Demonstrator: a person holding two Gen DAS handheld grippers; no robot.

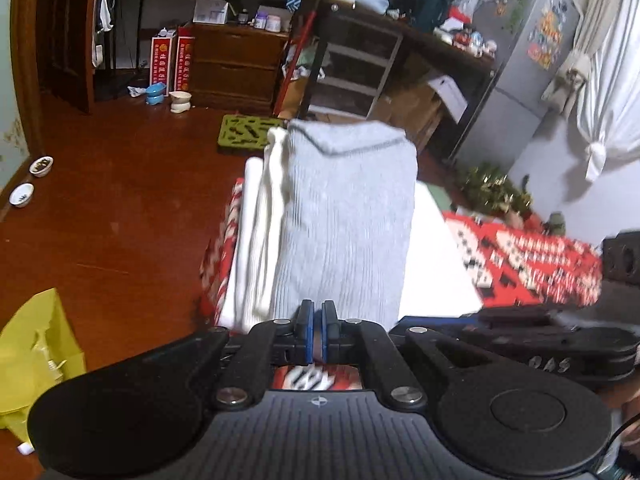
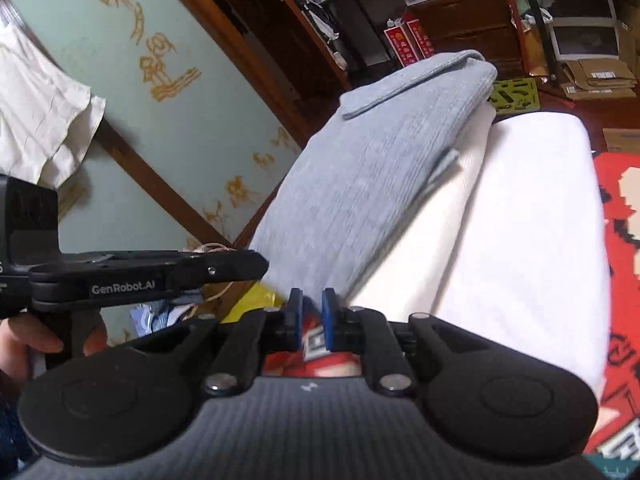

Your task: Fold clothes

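Note:
A folded grey ribbed garment (image 1: 348, 208) (image 2: 360, 168) lies tilted over a stack of folded white cloth (image 1: 256, 240) (image 2: 520, 220) on a red patterned bedspread (image 1: 528, 264) (image 2: 620, 240). My left gripper (image 1: 319, 308) is shut on the garment's near edge, its blue pads almost touching. My right gripper (image 2: 312, 296) pinches the same near edge at its fingertips, and the red bedspread shows through the gap behind. The two grippers sit side by side. The garment's far end has a dark-stitched hem. Its underside is hidden.
A wooden floor (image 1: 120, 220) lies left of the bed, with a yellow bag (image 1: 36, 352), small bowls (image 1: 40, 166) and a green mat (image 1: 248, 134). Cluttered shelves and a grey fridge (image 1: 516, 60) stand beyond. A person's hand (image 2: 24, 344) grips the left tool's handle.

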